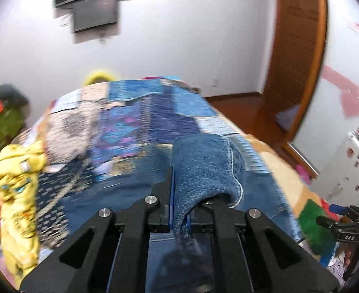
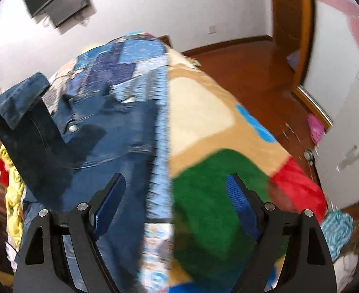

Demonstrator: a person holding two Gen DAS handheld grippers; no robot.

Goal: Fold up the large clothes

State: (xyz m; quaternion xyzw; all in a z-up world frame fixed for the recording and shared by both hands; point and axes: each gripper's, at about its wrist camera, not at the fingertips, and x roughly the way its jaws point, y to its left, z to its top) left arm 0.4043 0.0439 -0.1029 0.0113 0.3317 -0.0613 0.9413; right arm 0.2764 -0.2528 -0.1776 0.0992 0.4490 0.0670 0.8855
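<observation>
Left gripper (image 1: pixel 179 195), right gripper (image 2: pixel 177 195): black frames, silver screws, blue-padded jaws.

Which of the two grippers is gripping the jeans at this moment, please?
The left gripper: its jaws are shut on a fold of the jeans. The right gripper stands open and empty above the bed.

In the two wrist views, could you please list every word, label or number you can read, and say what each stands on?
"DAS": white letters on the black body of the right gripper, seen at the right edge of the left wrist view.
Prints on the yellow garment: too blurred to read.
Stickers on the white cabinet: too small and blurred to read.
No other text shows.
</observation>
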